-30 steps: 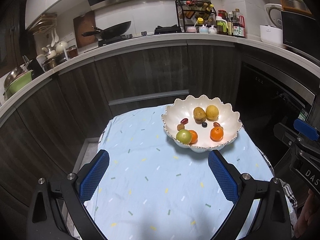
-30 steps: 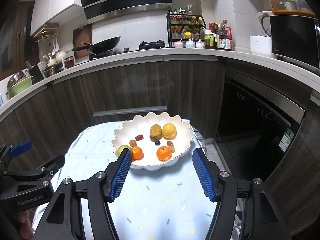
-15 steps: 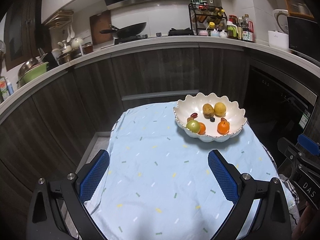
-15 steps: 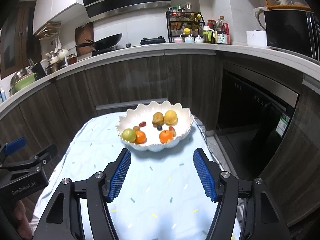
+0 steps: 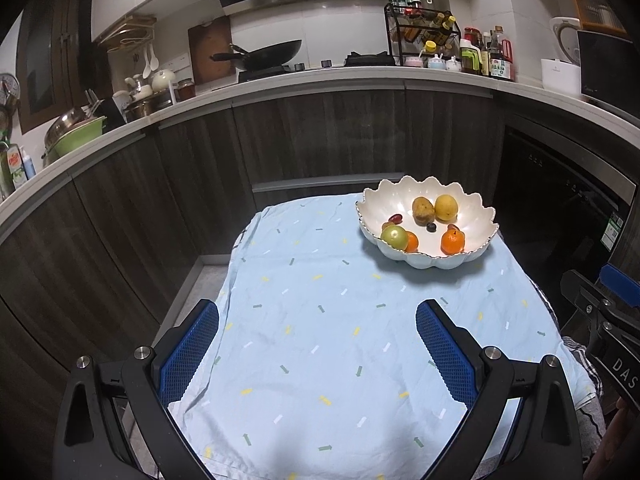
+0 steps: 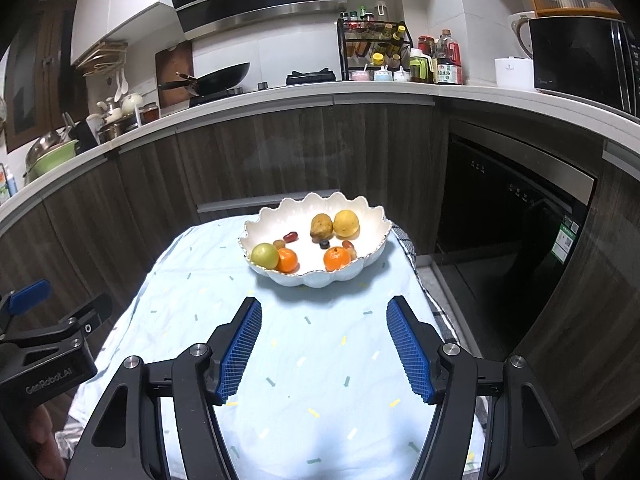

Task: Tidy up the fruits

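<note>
both grippers, left [image 5: 318,340] & right [image 6: 324,340], hang over the near part of the blue cloth [image 5: 320,360], jaws spread wide w/ nothing between them. bare cloth runs far-ward to the scalloped white bowl [image 6: 320,278] near the table's far right edge. fruits [image 6: 294,254] all sit inside it.
</note>
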### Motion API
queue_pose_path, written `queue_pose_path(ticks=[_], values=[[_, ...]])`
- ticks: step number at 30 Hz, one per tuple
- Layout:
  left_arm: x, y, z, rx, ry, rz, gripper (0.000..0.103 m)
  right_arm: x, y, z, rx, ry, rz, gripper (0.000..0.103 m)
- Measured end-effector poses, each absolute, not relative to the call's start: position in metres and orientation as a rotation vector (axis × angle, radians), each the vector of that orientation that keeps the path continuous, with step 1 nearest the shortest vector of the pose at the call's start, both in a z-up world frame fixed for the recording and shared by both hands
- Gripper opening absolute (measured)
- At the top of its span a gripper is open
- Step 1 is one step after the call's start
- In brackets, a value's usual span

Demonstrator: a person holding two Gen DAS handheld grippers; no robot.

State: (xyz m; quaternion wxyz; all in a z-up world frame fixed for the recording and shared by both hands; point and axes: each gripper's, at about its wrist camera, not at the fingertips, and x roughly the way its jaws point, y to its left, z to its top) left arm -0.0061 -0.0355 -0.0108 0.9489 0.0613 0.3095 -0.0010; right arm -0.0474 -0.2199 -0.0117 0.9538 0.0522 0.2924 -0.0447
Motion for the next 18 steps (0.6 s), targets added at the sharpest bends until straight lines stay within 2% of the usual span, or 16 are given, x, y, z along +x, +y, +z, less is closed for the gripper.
queue_pose_path(ticks=[18], values=[[-0.0075, -0.0362, -0.0094, 0.128, 0.626, -0.010, 0.101, -0.0502, -0.2207, -0.0085, 0.110, 0.591, -0.092, 0.066]])
